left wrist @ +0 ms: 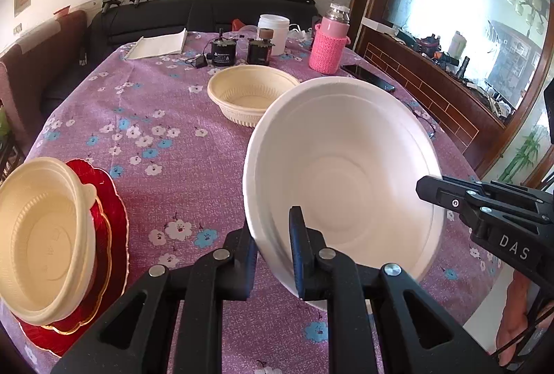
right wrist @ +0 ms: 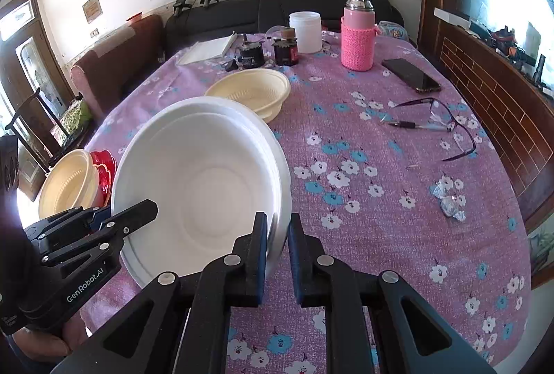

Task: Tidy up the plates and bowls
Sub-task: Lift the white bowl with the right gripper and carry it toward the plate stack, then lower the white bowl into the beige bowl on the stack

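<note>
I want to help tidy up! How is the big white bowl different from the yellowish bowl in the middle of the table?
The white bowl is tilted and held off the table by the left tool and the right tool on opposite rims; the cream bowl sits flat on the tablecloth, untouched. The white bowl looks smooth inside; the cream bowl has ribbed walls. Both are round, empty and open side up.
</note>
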`<act>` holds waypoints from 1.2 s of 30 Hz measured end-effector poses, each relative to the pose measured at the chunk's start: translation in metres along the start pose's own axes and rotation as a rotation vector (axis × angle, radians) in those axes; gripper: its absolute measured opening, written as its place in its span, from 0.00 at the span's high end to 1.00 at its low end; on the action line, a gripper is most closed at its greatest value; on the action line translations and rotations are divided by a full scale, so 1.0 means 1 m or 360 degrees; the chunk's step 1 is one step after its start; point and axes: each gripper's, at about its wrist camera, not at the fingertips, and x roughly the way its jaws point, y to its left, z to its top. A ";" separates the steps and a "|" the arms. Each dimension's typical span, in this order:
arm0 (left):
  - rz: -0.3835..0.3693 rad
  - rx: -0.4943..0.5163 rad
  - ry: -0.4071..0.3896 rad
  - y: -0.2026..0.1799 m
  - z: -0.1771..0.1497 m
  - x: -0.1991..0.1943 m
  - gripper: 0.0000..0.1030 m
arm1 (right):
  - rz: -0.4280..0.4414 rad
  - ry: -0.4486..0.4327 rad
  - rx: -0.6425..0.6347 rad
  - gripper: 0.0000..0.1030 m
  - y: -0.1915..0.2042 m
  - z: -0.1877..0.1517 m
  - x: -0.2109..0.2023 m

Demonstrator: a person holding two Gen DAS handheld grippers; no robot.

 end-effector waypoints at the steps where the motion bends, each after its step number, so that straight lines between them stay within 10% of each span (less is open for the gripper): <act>1: 0.0001 -0.0003 -0.0007 0.001 0.001 -0.002 0.85 | 0.0004 -0.0004 -0.0007 0.87 0.002 0.001 -0.001; 21: 0.0153 -0.0164 -0.0272 0.067 0.005 -0.089 0.82 | 0.0270 -0.0101 -0.0197 0.87 0.081 0.039 -0.027; 36: 0.0362 -0.0410 -0.0334 0.150 -0.017 -0.132 0.82 | 0.0575 0.0103 -0.0307 0.87 0.172 0.055 0.012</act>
